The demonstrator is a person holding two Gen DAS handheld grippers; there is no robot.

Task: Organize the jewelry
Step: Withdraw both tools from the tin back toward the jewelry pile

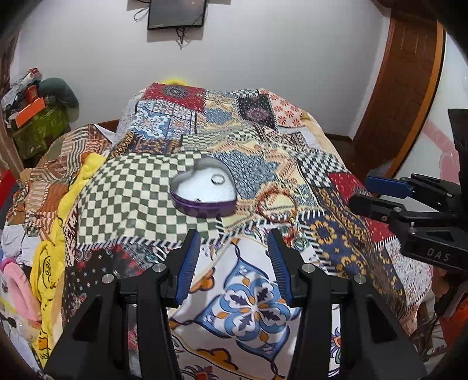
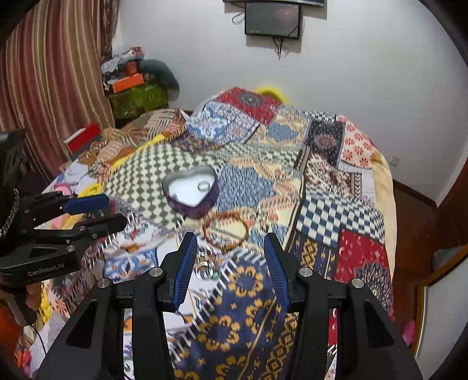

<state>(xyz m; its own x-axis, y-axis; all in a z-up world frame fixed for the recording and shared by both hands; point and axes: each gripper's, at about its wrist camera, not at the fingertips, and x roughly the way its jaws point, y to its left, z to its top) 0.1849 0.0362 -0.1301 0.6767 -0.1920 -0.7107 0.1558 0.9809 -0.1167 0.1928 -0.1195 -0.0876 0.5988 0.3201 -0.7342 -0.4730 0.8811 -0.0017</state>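
Both claws stand partly open with nothing between their blue pads: the left claw (image 1: 234,260) hovers over the white floral patch of the quilt (image 1: 330,236), and the right claw (image 2: 231,263) hangs just short of the loose pieces. At the centre of the work sits a heart-shaped tin (image 1: 204,188), purple-walled and lidless, resting flat on the green-checked patch of the bed with its mouth up, which suits it as the place the jewelry is meant to end up. One ring (image 1: 218,179) already lies on its pale floor, towards the right lobe. Just beside the tin's near right edge a reddish beaded bracelet (image 1: 276,206) lies flat on the quilt, not touching it as far as I can tell. Nearer the right claw, a small cluster of rings (image 2: 206,267) lies on the striped border of the cloth; blur hides how many. That claw points down at the cluster, so a pick from there looks like the next step, and the busy, soft fabric could make a thin ring hard to pinch cleanly. Further out, piled clothes (image 1: 49,263) crowd the bed's left side, and a dark screen (image 1: 176,13) hangs on the white wall.
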